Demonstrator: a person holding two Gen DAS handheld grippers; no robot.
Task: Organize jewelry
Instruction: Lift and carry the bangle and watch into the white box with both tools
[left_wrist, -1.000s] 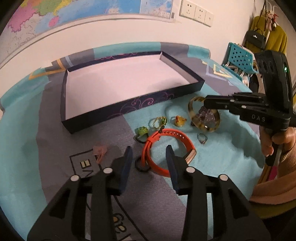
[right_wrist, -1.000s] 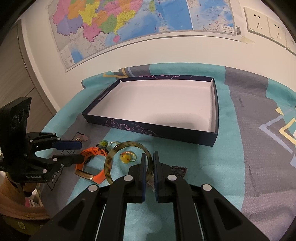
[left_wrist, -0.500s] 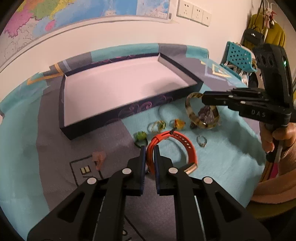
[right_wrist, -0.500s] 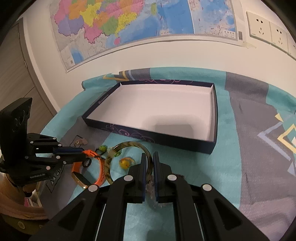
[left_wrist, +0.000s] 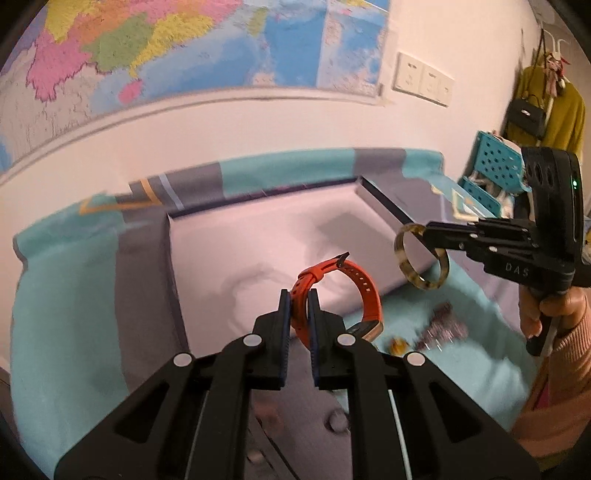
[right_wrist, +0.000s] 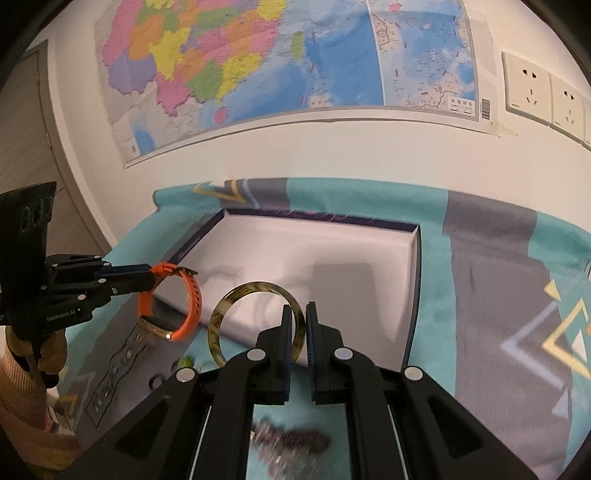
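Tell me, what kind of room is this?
Probably a room in someone's home, maybe a bedroom or study. A big colourful paper wall map hangs above white wall sockets, a mustard-yellow coat and black handbag hang in the corner, and a teal and grey patterned cloth covers the table.

A colourful map and white sockets hang on the pale wall.

- Orange watch band, buckled into a loop, hangs upright above the box's near edge.
- Tortoiseshell bangle held upright, clear of the cloth.
- Open dark-walled box, pale inside.
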